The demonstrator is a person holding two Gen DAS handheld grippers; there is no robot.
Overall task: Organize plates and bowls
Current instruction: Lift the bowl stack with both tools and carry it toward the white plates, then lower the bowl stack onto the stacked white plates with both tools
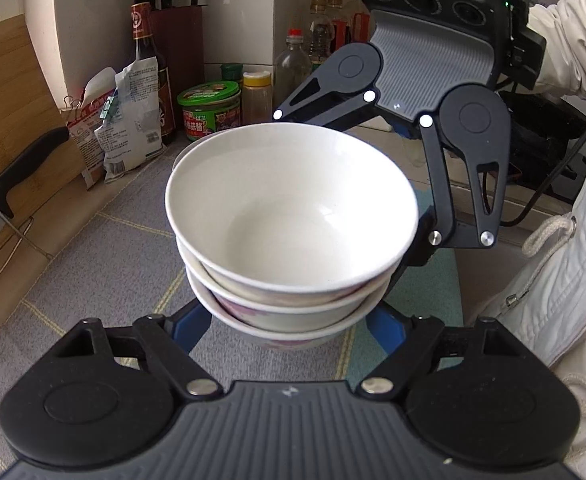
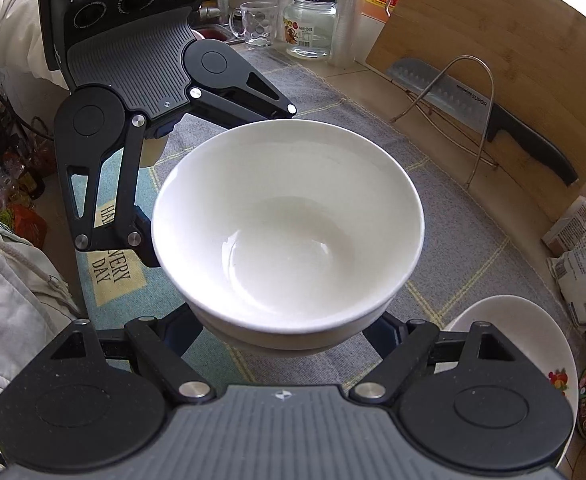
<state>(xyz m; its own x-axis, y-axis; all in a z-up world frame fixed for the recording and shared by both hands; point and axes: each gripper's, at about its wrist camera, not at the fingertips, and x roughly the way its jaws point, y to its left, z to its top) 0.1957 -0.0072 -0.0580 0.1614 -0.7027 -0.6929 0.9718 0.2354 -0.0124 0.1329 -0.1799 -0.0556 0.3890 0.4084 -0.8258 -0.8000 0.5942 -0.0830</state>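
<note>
1. A stack of bowls [image 1: 293, 216] hangs in the air above the grey mat [image 1: 105, 264], clear of it. The top bowl is plain white and empty; the lower ones show a pink pattern on the outside.
2. The left gripper [image 1: 289, 328] is clamped on the stack from its near side in the left wrist view. Its two blue-tipped fingers [image 1: 191, 326] press on the lower part of the stack, one at each side.
3. The right gripper [image 2: 285, 332] is clamped on the same stack from the opposite side. In the left wrist view it comes from the far right, and its arms pass behind the rim of the bowls.
4. A person's pale sleeve [image 1: 573, 40] is visible behind the right gripper, at the far right.
5. On the mat at the near right of the right wrist view lies a white plate [image 2: 509, 320] with a small colourful print, well apart from the stack.
6. At the far side stands a wooden cutting board [image 2: 513, 60], leaning on the wall. A knife [image 2: 489, 116] with a black handle rests against it on a wire rack [image 2: 477, 128].
7. Bottles and a green-lidded jar [image 1: 209, 110] stand at the wall, far from the stack.
</note>
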